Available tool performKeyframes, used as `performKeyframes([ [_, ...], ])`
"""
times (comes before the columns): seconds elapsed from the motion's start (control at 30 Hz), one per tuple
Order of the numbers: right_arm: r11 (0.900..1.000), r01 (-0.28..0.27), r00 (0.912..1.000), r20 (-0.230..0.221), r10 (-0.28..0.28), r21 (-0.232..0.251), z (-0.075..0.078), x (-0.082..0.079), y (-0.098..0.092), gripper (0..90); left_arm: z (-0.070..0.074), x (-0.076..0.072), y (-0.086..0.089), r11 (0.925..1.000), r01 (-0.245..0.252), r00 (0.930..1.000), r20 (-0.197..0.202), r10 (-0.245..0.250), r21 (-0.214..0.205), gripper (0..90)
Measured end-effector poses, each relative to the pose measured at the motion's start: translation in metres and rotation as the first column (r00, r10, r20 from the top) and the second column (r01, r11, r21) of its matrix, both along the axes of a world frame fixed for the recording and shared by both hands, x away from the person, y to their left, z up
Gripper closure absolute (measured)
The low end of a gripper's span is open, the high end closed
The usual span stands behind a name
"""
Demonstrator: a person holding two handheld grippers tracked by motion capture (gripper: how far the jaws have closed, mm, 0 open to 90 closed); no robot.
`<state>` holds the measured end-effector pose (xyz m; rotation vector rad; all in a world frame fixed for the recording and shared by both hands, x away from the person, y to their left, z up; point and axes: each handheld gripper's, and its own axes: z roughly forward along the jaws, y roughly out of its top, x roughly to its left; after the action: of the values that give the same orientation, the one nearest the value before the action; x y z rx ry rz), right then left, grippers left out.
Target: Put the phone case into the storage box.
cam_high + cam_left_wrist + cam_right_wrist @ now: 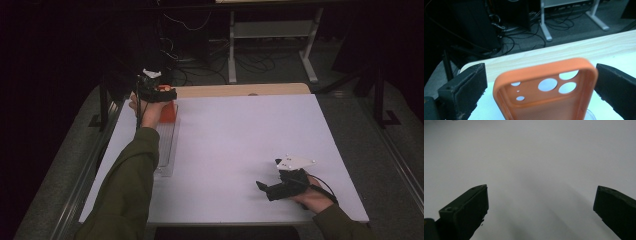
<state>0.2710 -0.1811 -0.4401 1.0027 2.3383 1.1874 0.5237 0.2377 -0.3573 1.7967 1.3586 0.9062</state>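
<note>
An orange phone case (pixel 544 100) with round camera cut-outs stands upright between the jaws of my left gripper (pixel 538 67). A clear gap separates the left jaw from the case, and the right jaw sits close beside its edge without squeezing it, so the gripper is open. From above, the left gripper (pixel 159 93) hovers over the orange case (pixel 168 113) at the table's far left. My right gripper (pixel 265 189) rests low near the front right of the table. Its jaws (pixel 541 187) stand wide apart over bare white surface, nothing between them.
A long clear plastic rack (pixel 167 145) lies under and in front of the case along the left edge. The white table top (pixel 240 145) has a wooden strip (pixel 240 90) at its far edge. Cables and metal stand legs (pixel 232 60) occupy the dark floor beyond.
</note>
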Motion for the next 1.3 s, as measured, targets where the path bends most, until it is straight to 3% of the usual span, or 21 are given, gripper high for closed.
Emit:
performKeyframes([
  [0.13,1.0,0.002,1.0,-0.006,-0.002,0.003,0.0,0.0,0.001,0.0,0.005,-0.002,0.003,0.9993,0.028,0.9993,0.027,-0.027,-0.024,0.0],
  [0.27,1.0,0.0,1.0,-0.004,0.0,0.001,0.0,0.0,0.001,0.0,0.01,-0.005,0.008,0.9977,0.063,0.998,0.008,-0.063,-0.025,0.0],
  [0.5,1.0,0.006,1.0,0.0,-0.006,0.003,0.001,0.001,0.0,0.0,0.025,-0.017,0.013,0.9816,0.183,0.9825,-0.025,-0.185,-0.055,0.0],
  [0.67,0.9999,0.01,0.9999,0.005,-0.01,0.008,0.004,0.001,-0.001,0.0,0.032,-0.03,0.016,0.9712,0.228,0.9724,-0.035,-0.231,-0.07,0.0],
  [0.97,0.9993,0.028,0.9996,0.002,-0.028,0.025,0.009,0.003,-0.004,0.0,0.033,-0.06,0.022,0.9424,0.314,0.9452,-0.056,-0.322,-0.115,0.0],
  [1.13,0.9992,0.03,0.9994,0.018,-0.031,0.025,0.015,0.005,-0.007,0.0,0.028,-0.078,0.024,0.9284,0.353,0.931,-0.053,-0.361,-0.115,0.0],
  [1.23,0.9992,0.033,0.9991,0.025,-0.034,0.024,0.016,0.006,-0.009,0.0,0.026,-0.09,0.023,0.9112,0.392,0.9154,-0.044,-0.4,-0.126,0.0],
  [1.27,0.9991,0.035,0.9991,0.023,-0.036,0.024,0.017,0.006,-0.01,0.0,0.026,-0.093,0.022,0.9079,0.395,0.9146,-0.034,-0.403,-0.141,0.0],
  [1.3,0.999,0.036,0.9991,0.021,-0.036,0.026,0.017,0.006,-0.01,0.0,0.025,-0.098,0.021,0.9008,0.41,0.9074,-0.035,-0.419,-0.142,0.0],
])
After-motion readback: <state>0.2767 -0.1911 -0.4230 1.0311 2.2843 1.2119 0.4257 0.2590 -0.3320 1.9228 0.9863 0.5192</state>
